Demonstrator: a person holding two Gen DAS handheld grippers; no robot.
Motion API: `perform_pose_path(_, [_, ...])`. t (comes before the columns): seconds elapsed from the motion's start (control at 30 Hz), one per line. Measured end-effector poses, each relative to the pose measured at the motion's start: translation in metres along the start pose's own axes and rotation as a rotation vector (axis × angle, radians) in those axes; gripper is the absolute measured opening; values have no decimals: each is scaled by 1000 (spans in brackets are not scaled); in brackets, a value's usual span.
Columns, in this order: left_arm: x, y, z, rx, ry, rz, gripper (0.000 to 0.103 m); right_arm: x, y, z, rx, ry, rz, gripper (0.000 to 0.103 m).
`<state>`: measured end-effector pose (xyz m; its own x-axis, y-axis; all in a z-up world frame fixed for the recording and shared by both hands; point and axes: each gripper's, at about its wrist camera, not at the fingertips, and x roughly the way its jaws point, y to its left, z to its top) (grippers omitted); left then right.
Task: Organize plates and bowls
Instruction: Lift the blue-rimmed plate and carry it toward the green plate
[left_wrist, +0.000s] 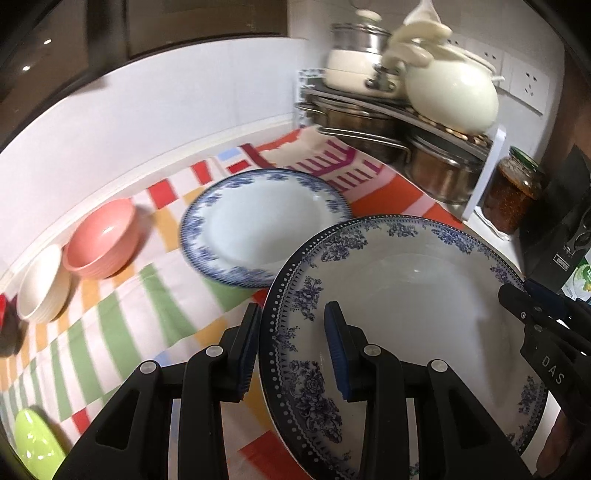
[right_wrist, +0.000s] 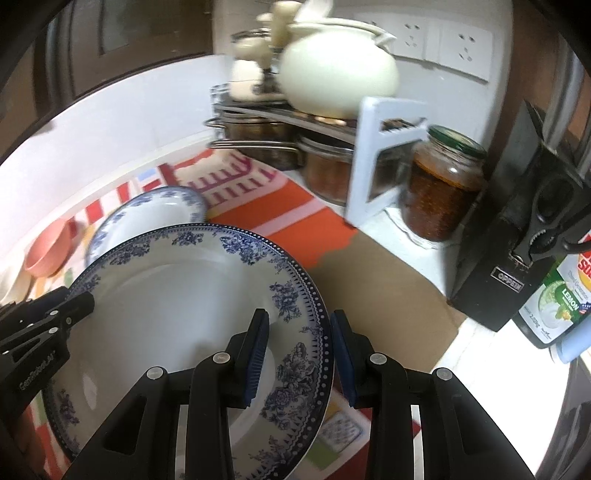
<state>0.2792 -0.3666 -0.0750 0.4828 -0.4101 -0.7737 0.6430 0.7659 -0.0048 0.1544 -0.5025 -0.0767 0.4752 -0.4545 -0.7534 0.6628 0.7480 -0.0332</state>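
Two plates (left_wrist: 406, 314) (left_wrist: 258, 225), two bowls (left_wrist: 101, 243) (left_wrist: 40, 284), maybe more.

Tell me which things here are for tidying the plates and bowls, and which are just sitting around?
For the job:
- big flowered plate, held by the left tool and the right tool
- smaller blue-rimmed plate
- pink bowl
- white bowl

Just sitting around:
- cream pot on the rack
- steel pots
- jar
- lemon bottle
- striped cloth
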Motion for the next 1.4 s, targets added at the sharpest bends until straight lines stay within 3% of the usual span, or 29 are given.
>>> perform_pose_path(0.43, [-55,73,-31,-117,-53,110,34,-40,74,-7,-123,-46,100,36])
perform_pose_path(1.4, [-163,231,-141,-419,-87,409,34,-113,251,-51,-423,-102,397,36])
